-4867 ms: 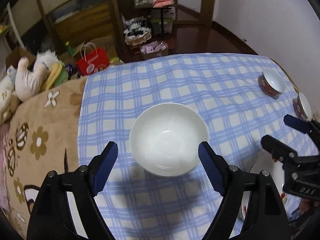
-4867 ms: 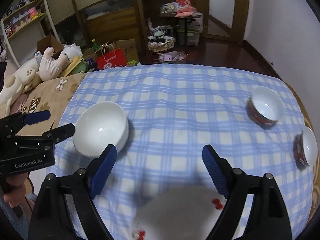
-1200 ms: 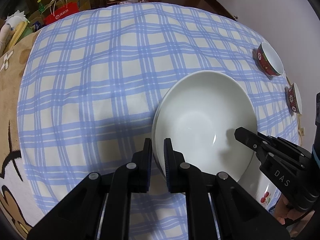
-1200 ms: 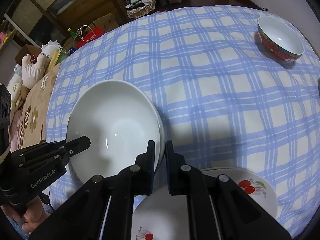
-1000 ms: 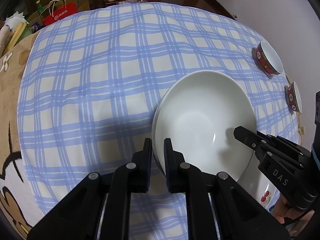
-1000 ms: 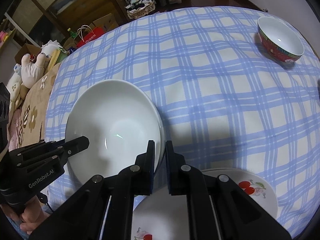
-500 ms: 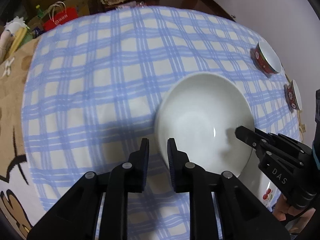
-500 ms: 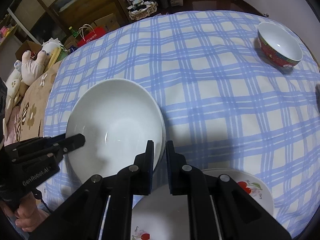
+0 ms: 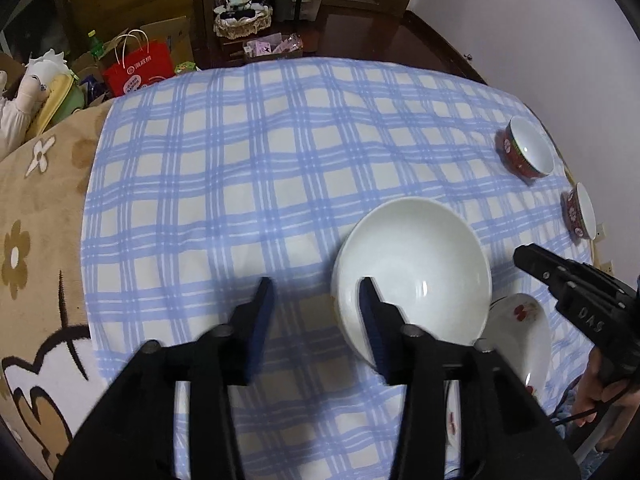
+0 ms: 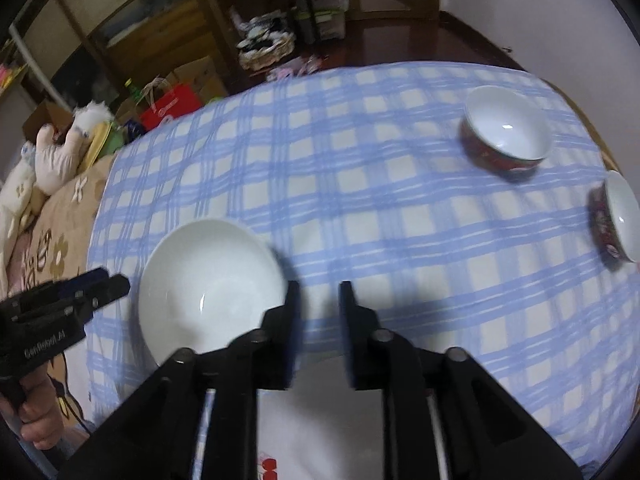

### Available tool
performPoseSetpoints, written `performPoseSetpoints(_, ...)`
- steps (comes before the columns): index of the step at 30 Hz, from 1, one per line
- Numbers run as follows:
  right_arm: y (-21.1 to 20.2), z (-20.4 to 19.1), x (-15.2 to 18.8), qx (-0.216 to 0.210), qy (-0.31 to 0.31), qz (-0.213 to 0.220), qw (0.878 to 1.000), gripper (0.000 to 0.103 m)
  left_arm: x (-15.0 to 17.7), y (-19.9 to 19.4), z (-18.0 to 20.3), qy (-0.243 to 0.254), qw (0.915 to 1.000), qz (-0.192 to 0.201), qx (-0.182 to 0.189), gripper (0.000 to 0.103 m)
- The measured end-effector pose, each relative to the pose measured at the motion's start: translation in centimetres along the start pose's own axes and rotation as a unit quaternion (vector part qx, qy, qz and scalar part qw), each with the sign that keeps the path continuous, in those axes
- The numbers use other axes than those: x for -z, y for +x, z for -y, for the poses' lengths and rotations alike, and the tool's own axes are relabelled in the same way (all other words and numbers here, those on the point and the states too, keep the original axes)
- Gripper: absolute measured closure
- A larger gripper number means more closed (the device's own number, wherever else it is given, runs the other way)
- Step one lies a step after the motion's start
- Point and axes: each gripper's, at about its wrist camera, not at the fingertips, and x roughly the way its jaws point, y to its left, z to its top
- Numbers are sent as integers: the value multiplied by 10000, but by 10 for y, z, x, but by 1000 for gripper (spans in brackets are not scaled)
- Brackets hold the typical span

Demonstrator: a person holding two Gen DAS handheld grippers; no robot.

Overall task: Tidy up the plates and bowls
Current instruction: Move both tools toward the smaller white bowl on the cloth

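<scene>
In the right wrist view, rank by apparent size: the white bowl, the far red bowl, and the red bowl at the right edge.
1. White bowl, largest.
2. Far red bowl.
3. Right-edge red bowl, partly cut off; likely matches the far one.

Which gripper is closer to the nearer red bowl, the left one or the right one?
Right. The right gripper is just beside the white bowl, on the side toward that red bowl. The left gripper is at the white bowl's opposite side.

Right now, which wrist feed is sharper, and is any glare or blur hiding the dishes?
Left wrist view: sharp; small glare speck inside the large white ceramic bowl, nothing hidden. Right wrist view: motion-blurred throughout, the two small red-patterned bowls smeared, the cherry-print white plate washed out and soft near the bottom edge. Both bend the blue checked tablecloth fisheye-style.
</scene>
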Motion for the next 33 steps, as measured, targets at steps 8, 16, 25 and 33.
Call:
performPoseSetpoints(8,-54,42,-23,447,68,526,9976,20,-17,-23,35,169,9996,222,79,28)
performPoseSetpoints(16,-93,89,-45,821,92,1068,9908,3,-62,-33,89,240,9987,422,180,20)
performPoseSetpoints(25,-87,137,-75,933,385,1452,9842,3,-108,-23,153,923,9919,822,307,20)
performPoseSetpoints(33,-58,196,-86,619,885,1451,9835,3,-134,19,192,1081,9886,889,558,20)
